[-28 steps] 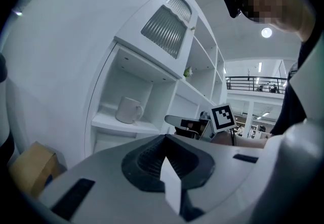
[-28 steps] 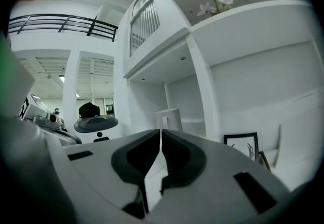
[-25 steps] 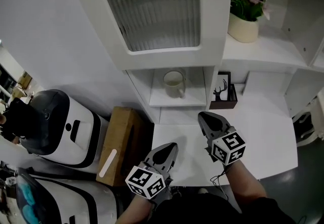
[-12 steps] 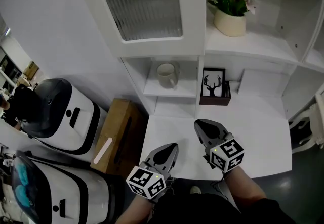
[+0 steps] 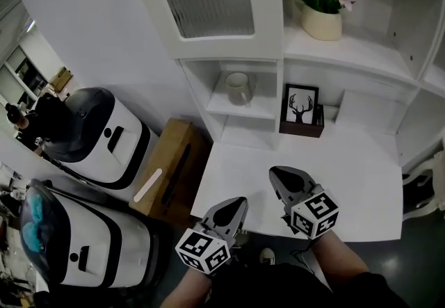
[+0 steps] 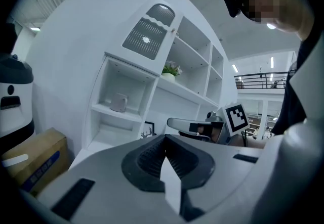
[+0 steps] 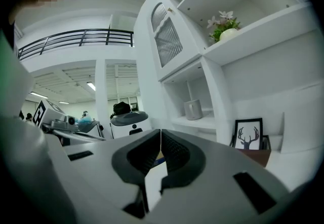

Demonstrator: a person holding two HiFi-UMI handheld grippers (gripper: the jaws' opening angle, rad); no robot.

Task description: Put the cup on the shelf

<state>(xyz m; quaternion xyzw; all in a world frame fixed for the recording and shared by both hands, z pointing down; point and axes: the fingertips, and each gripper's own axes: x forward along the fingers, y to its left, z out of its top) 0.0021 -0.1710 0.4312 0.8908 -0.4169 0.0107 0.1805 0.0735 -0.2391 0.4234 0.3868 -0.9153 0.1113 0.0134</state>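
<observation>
A pale cup [image 5: 238,87] stands upright on the small white shelf [image 5: 240,108] in the cubby under the glass-door cabinet; it shows as the cup [image 6: 119,102] in the left gripper view and the cup [image 7: 192,109] in the right gripper view. My left gripper [image 5: 231,206] is shut and holds nothing, low over the desk's near edge. The right gripper [image 5: 286,178] is shut and empty too, over the white desk [image 5: 361,181], well short of the cup. Both grippers' jaws meet with nothing between them.
A framed deer picture [image 5: 300,105] stands in a dark holder right of the cubby. A potted plant [image 5: 321,4] sits on the upper shelf. A cardboard box [image 5: 170,167] and white-and-black machines [image 5: 104,136] stand on the floor to the left.
The head view has shifted, so the cabinet and shelf now sit a little farther right and up. Both grippers stay shut low over the desk; the cup has not moved.
</observation>
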